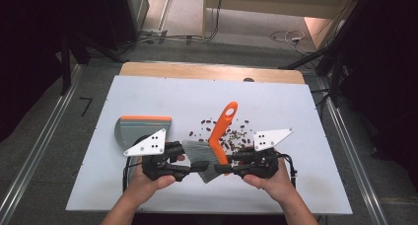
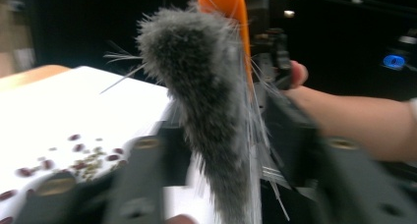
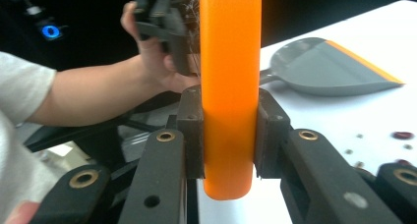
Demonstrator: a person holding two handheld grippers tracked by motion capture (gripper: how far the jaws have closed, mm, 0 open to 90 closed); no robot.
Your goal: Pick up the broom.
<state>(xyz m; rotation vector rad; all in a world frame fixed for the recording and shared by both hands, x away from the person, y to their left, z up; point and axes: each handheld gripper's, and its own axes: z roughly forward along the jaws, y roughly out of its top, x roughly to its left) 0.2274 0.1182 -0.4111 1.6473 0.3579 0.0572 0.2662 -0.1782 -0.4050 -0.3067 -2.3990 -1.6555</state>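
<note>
One camera is looking down and forward from above the person's side, taking in the whole white table (image 1: 148,94) from a fair way off. The left gripper's camera is sitting tight against the grey bristles (image 2: 206,111), facing across toward the other hand (image 2: 297,74). The right gripper's camera is pressing in close on the orange handle (image 3: 230,86), looking back toward the dustpan (image 3: 324,69). All three are sharing the brush and the tabletop.

Grey brush bristles (image 2: 211,101) btwn open jaws.
</note>
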